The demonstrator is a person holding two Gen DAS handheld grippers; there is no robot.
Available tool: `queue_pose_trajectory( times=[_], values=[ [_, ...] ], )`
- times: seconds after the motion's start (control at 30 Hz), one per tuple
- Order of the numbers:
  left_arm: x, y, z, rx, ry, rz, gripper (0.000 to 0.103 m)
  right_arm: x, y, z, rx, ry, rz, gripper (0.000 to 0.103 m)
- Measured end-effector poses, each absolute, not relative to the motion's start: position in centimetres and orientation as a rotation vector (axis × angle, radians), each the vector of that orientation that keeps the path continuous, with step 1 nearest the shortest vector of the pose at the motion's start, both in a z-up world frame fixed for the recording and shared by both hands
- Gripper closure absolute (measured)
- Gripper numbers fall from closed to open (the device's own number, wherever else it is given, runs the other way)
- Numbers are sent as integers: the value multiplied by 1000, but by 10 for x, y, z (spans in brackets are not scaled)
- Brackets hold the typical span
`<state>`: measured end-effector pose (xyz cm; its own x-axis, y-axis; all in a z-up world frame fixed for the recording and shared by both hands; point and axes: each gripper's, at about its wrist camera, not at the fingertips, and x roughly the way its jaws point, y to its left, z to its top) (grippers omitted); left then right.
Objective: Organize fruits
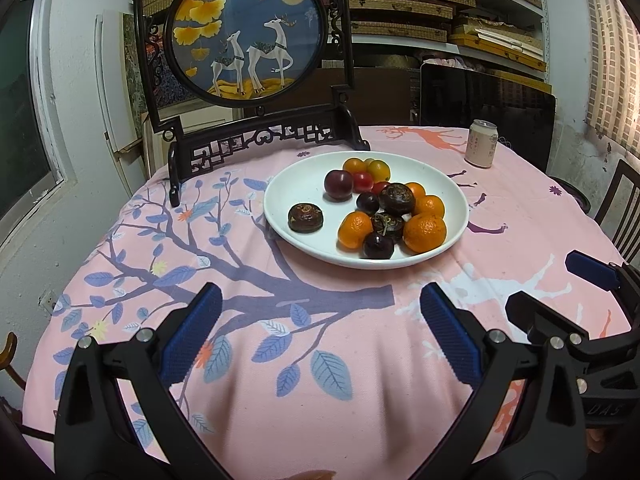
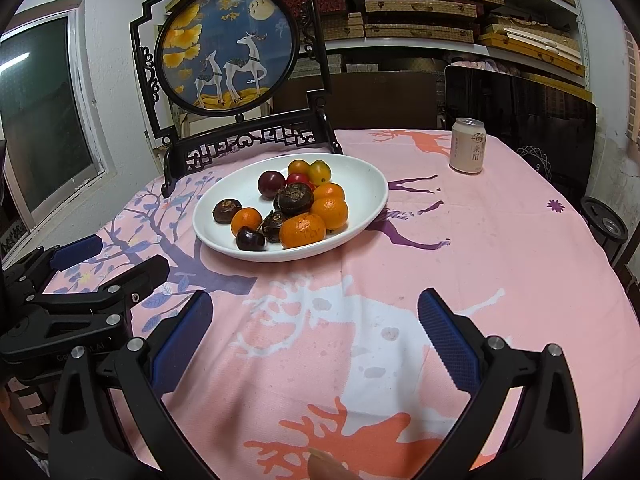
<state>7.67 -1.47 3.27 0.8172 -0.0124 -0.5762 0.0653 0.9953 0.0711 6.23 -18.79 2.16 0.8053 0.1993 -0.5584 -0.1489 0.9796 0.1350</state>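
Note:
A white plate (image 1: 280, 188) (image 2: 362, 184) sits mid-table and holds mixed fruit: several mandarins (image 1: 425, 233) (image 2: 302, 230), dark plums (image 1: 338, 185) (image 2: 271, 184), brown water chestnuts (image 1: 305, 218) (image 2: 227, 211) and small tomatoes (image 1: 379, 169) (image 2: 319, 172). One water chestnut lies apart on the plate's left side. My left gripper (image 1: 320, 312) (image 2: 116, 260) hovers open over the tablecloth, short of the plate. Beside it to the right, my right gripper (image 2: 316, 304) (image 1: 560, 286) is also open. Neither holds anything.
A beige drink can (image 1: 482, 143) (image 2: 468, 145) stands at the back right. A dark wooden screen with a deer picture (image 1: 248, 28) (image 2: 228, 48) stands behind the plate. A dark panel (image 2: 520, 112), shelves and a chair (image 1: 620, 200) border the round table.

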Motion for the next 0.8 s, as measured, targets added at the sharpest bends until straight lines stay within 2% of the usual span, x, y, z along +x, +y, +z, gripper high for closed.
queue_pose_trajectory(
  times=[0.8],
  values=[
    [78, -12, 30, 82, 618, -28, 2, 62, -188, 22, 85, 609, 188, 1]
  ],
)
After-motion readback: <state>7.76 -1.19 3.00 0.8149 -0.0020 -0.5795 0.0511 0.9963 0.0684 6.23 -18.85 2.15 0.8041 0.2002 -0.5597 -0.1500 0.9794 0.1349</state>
